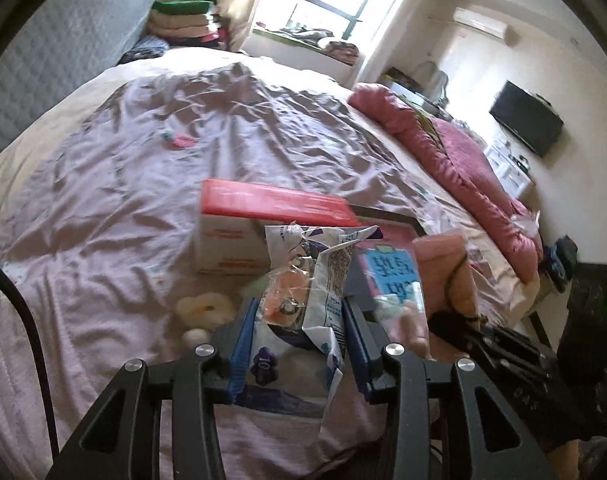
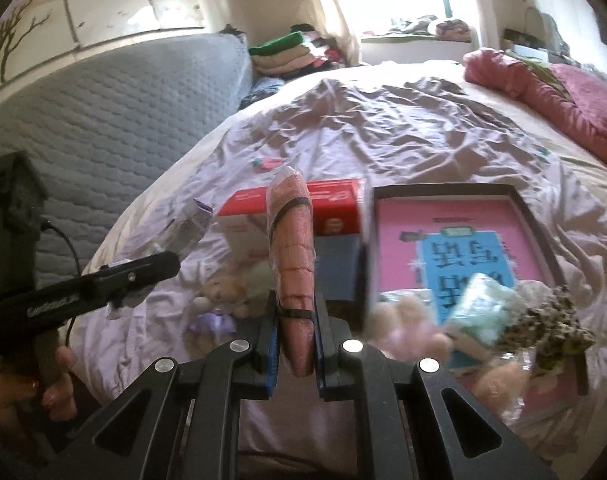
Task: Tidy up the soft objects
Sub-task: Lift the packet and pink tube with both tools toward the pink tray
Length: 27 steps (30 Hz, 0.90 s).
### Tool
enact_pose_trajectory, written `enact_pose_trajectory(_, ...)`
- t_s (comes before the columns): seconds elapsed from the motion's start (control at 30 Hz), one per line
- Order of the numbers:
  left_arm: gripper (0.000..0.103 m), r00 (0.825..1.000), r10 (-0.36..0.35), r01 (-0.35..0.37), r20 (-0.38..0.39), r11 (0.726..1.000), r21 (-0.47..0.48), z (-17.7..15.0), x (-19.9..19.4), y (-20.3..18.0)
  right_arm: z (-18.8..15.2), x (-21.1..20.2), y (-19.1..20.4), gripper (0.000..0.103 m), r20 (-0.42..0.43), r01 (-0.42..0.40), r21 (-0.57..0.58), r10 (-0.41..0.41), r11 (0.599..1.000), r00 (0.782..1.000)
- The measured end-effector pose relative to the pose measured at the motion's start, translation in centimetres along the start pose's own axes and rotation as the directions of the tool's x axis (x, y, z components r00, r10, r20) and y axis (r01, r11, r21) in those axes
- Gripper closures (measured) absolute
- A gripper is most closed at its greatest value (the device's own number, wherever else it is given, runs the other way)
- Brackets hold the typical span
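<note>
In the left wrist view my left gripper [image 1: 301,304] is shut on a crinkled white-and-blue plastic packet [image 1: 323,276] with an orange item inside, held above the bed. The right wrist view shows my right gripper [image 2: 297,300] shut on a pink roll [image 2: 291,240] wrapped in clear film with black bands. That roll stands upright between the blue pads. The left gripper [image 2: 159,264] appears at the left of the right wrist view. A small cream plush [image 2: 223,292] lies on the sheet. A leopard-print soft item [image 2: 551,320] and a green-white packet [image 2: 483,308] rest on the black tray [image 2: 443,190].
A red-and-white box [image 1: 263,220] stands on the wrinkled mauve sheet [image 1: 143,200] beside the tray, which holds a pink book [image 2: 483,232]. A rose quilt [image 1: 443,140] is bunched along the bed's right side. A grey padded headboard [image 2: 123,100] and folded clothes [image 1: 187,20] are at the left.
</note>
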State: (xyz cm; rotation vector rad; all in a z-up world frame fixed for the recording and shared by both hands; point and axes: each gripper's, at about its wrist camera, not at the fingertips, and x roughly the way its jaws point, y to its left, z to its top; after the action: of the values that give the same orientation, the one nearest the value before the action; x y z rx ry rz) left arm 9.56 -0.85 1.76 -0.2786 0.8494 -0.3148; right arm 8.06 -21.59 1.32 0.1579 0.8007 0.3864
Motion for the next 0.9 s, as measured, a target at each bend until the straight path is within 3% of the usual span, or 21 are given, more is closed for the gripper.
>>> enact_pose_trajectory(0.53, 0.061, 0.996, -0.056, 0.068, -0.073, 0.982, 0.178, -2.2, 2.5, -10.8, -0.4, -5.6, -6.8, 0.089, 0.072, 0.107, 0.084, -0.113, 0.991, 0.991)
enact_pose_trajectory(0.9, 0.061, 0.995, -0.036, 0.057, -0.098, 0.974, 0.219, -2.6, 4.4, -15.3, -0.6, -8.1, -11.2, 0.089, 0.103, 0.150, 0.157, -0.168, 0.976, 0.980)
